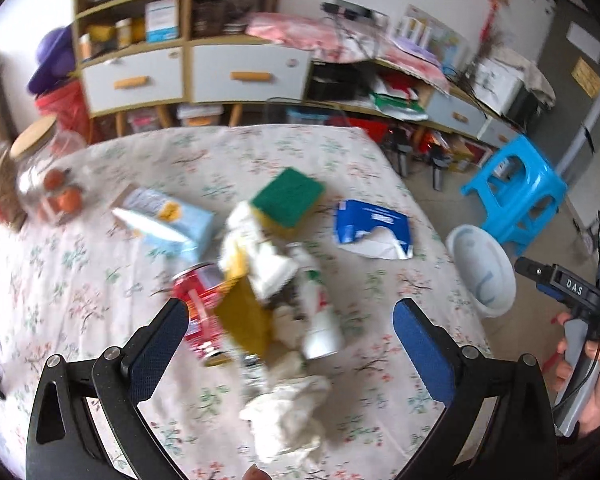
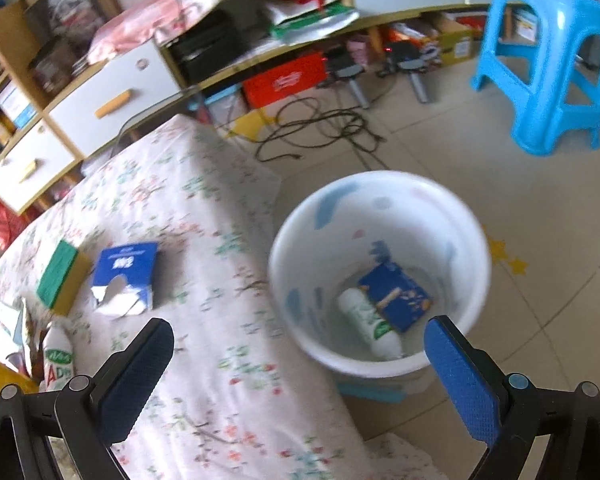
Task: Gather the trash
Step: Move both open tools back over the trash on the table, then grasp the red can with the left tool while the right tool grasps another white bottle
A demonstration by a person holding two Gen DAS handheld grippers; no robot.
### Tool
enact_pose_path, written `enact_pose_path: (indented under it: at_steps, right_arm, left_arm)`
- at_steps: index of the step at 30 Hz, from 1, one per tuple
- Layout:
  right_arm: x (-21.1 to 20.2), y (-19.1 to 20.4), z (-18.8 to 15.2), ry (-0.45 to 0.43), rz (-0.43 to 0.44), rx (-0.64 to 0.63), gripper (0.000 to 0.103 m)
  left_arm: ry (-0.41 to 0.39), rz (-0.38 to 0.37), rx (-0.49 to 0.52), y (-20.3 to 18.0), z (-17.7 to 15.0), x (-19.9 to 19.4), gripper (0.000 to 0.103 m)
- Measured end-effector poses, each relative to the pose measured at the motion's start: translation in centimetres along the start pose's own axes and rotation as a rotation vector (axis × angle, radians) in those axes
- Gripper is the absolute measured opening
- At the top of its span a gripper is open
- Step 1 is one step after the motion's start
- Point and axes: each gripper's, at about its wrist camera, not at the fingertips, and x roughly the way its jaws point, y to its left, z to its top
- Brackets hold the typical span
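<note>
Hovering wide-jawed and empty, left gripper (image 1: 290,330) over one red can (image 1: 198,312) and one white bottle (image 1: 320,312); right gripper (image 2: 300,364) open above bucket (image 2: 292,240) holding two items.

I see a table (image 1: 100,264) under a floral cloth. At its centre lies a heap: a red can (image 1: 198,312) at 9 o'clock, a white bottle (image 1: 320,316) at 3, crumpled tissue (image 1: 288,416) at 6, a yellow cloth (image 1: 246,320) across the middle. A green sponge (image 1: 288,200) sits at 12 of the heap, a torn blue carton (image 1: 370,228) at 2, a pale blue box (image 1: 168,220) at 10. A jar (image 1: 46,176) with a wooden lid stands at the table's 9 o'clock edge. On the floor (image 2: 480,152), a white bin (image 2: 380,276) stands just beside the table, a blue stool (image 2: 548,56) at 1 of the bin, black cables (image 2: 320,128) at 11.
</note>
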Motion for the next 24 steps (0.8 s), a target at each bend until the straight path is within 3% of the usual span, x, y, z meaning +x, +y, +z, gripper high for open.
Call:
enact_pose_path:
  at_steps: [9,15,19,24]
  right_arm:
    - [1.9,4.3,-1.0,0.045,0.022,-0.047,0.103]
    - [3.0,6.4,-1.3,0.065,0.029,-0.073,0.103]
    - [3.5,7.3,-1.2,0.07,0.03,-0.083,0.103]
    - [4.4,8.5,-1.3,0.086,0.027,-0.092,0.103]
  left_arm:
    - [0.107,0.013,-0.093,4.8,-1.2,3.2,0.103]
    - [0.084,-0.046,-0.192,7.9,-1.1,1.7,0.103]
    - [0.089,-0.034,-0.262,10.2,-1.0,1.6,0.103]
    - [0.155,-0.002,-0.308,12.0,-1.4,3.7,0.101]
